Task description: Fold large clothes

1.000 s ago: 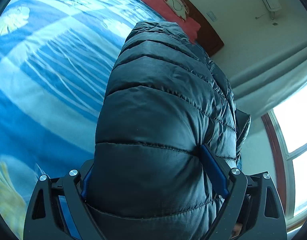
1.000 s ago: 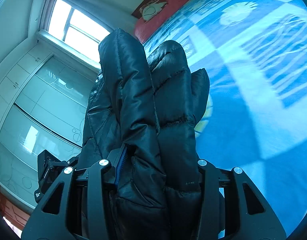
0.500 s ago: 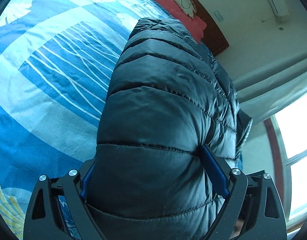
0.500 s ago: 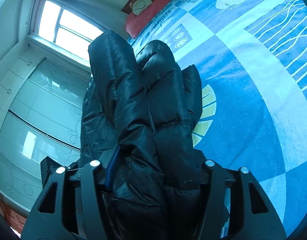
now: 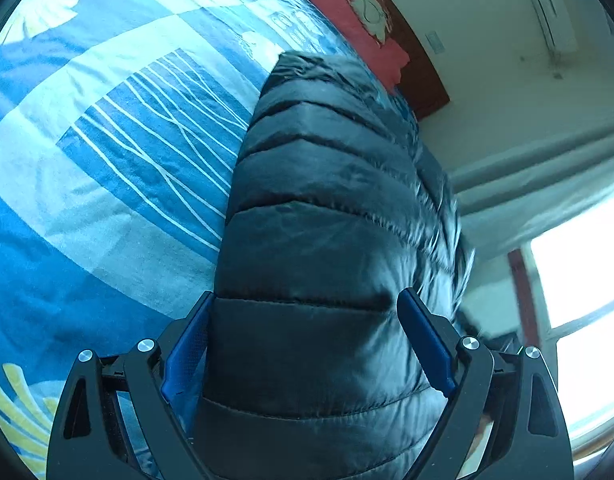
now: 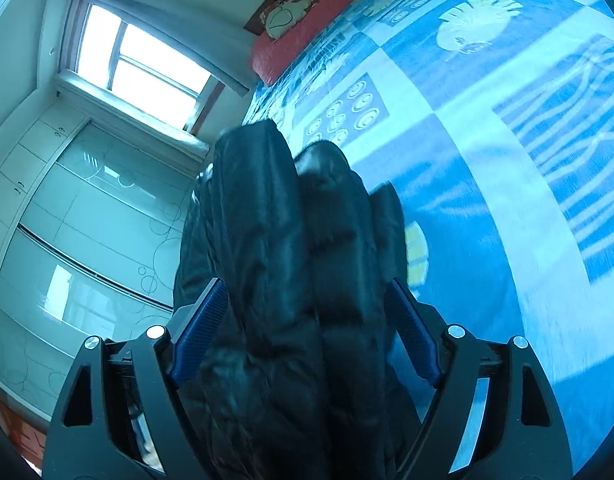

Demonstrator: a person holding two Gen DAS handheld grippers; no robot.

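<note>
Lying between both spread tools (image 5: 305,344) (image 6: 307,332), puffer jacket (image 5: 331,240) over bedspread (image 5: 107,160).

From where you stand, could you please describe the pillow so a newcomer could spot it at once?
Follow the blue patterned bedspread to its far end by the dark wooden headboard. There lies the red pillow, the only red item, with a pale cartoon figure on it.
</note>
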